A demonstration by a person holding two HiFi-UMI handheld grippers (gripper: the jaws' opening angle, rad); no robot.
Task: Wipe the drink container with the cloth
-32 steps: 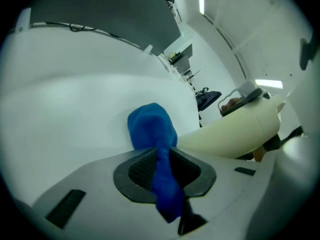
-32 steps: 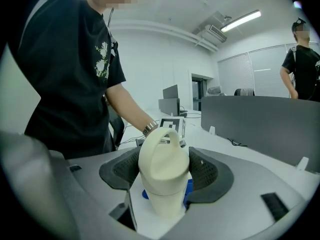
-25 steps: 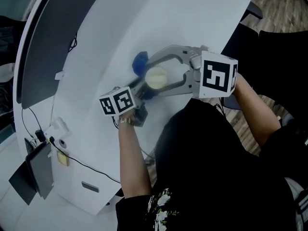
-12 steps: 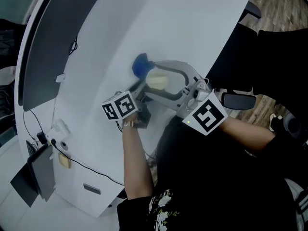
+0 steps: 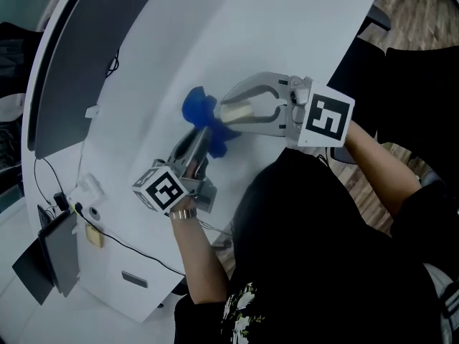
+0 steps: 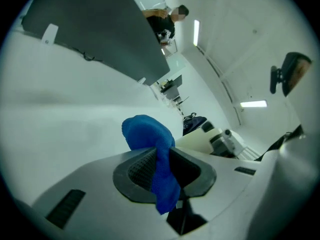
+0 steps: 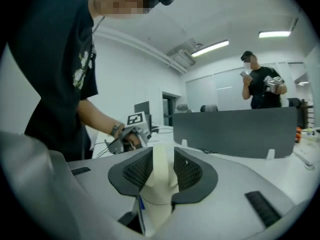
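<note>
Since a moment ago the left gripper (image 5: 206,136) has swung down toward the person, and the right gripper (image 5: 231,110) has come back level on the right. Left jaws are pinched tight on the blue cloth (image 6: 146,132), with a bunched wad standing proud of the tips, probably so that soft fabric rather than plastic meets whatever is wiped. Right jaws are closing around the cream drink container (image 7: 159,181), whose sides already sit against both pads; that grip likely steadies it for the wiping. In the head view the cloth lies right beside the container, seemingly touching it, both just above the white tabletop (image 5: 287,27) close in front of the person.
</note>
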